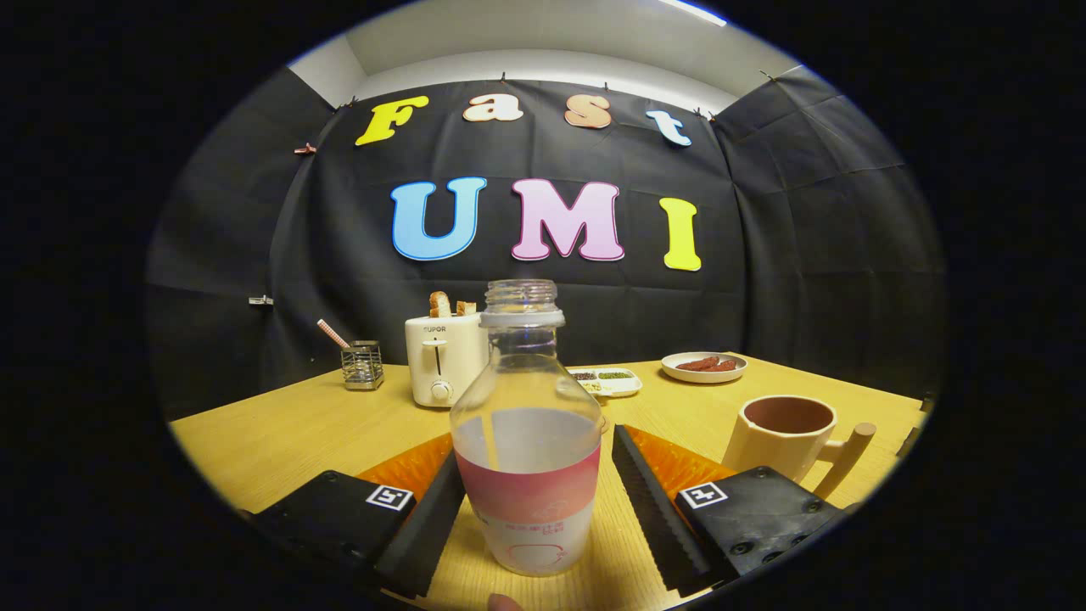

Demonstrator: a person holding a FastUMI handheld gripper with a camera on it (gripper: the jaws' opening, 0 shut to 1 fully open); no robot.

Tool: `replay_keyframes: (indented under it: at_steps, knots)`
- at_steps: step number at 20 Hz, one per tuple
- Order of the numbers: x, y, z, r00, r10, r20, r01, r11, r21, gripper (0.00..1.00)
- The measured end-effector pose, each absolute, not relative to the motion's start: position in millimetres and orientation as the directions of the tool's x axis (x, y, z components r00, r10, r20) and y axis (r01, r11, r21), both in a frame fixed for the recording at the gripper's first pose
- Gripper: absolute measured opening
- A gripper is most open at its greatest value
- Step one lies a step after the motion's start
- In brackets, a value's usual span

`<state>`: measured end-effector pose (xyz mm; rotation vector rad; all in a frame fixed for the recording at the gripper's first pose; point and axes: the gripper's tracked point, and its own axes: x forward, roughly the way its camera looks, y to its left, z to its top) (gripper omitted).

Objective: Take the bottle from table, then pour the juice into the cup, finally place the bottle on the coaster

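Gripper view: bottle (526,441) stands uncapped on the surface (288,433) between the parted fingers (534,518), neither touching. Close squarely on the label (cup (785,434) waits right).

Bottle (526,441): clear plastic w/ pink-and-white label band, whitish juice inside. Cup (785,437): cream outside, brown inside, pale wood handle. Table (280,433): light yellow wood grain. Toaster (443,358): cream. Plate (703,367): white w/ reddish-brown food. Utensil holder (363,365): grey wire mesh. Tray (612,380): white w/ dark and green bits.
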<state>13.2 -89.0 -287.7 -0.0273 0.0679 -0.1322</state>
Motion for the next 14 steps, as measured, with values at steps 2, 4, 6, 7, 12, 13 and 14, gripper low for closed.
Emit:
replay_keyframes:
  at_steps: [2,4,6,7,12,13,14]
  knots:
    - [18,-87,-292,0.989,-0.124,-0.076,0.122,0.992,-0.03,0.97]
    - [22,-89,-293,0.988,-0.13,-0.087,0.128,0.991,-0.028,0.97]
    - [25,-82,-295,0.988,-0.119,-0.099,0.116,0.993,-0.033,0.78]
    - [29,-85,-294,0.983,-0.133,-0.123,0.13,0.991,-0.033,0.77]
    - [42,-86,-221,0.976,-0.181,-0.123,0.182,0.983,-0.006,0.76]
    - [43,-86,-208,0.975,-0.188,-0.117,0.19,0.982,0.004,0.76]
    - [42,-86,-196,0.975,-0.19,-0.114,0.192,0.981,0.011,0.76]
